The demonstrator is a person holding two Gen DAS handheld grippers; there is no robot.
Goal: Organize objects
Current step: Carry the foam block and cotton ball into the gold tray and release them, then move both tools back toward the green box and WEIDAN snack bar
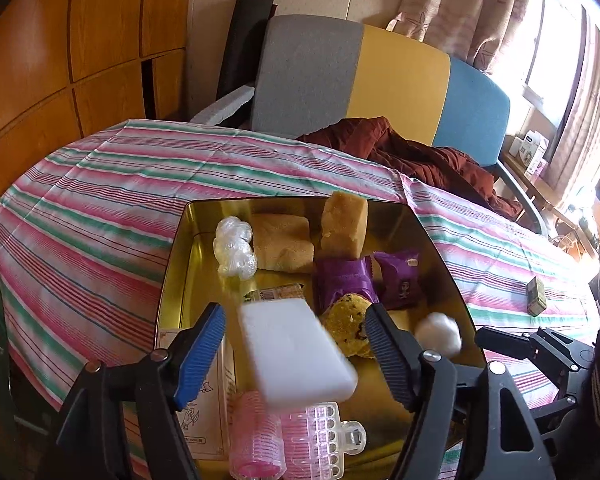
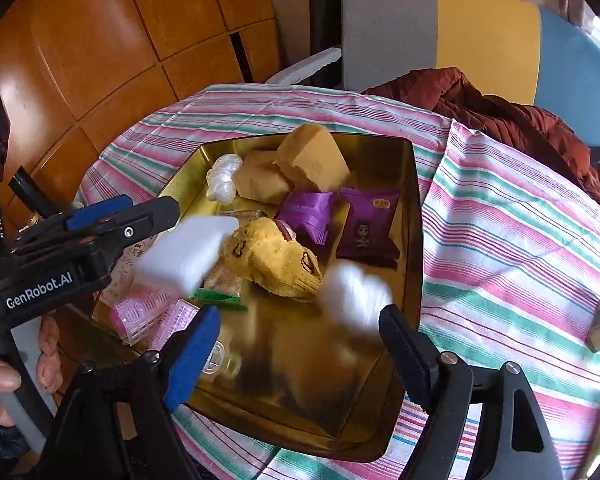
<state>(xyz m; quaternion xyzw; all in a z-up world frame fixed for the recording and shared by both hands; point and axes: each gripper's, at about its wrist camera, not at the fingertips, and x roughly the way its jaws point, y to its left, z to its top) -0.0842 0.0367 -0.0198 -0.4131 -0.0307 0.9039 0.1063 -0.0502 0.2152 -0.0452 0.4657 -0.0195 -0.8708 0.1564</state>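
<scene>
Left wrist: left gripper (image 1: 294,344) spread wide, nothing clamped — white block (image 1: 296,354) blurred between the fingers, touching neither, long axis running diagonally away-left to near-right, over the gold tray (image 1: 188,280). White fluffy ball (image 1: 439,334) just right of the right finger.

Right wrist: right gripper (image 2: 300,344) released too — ball (image 2: 356,292) blurred, just ahead between the fingers; block (image 2: 184,254) ahead-left by the left gripper. Probably both dropping into the tray.
</scene>
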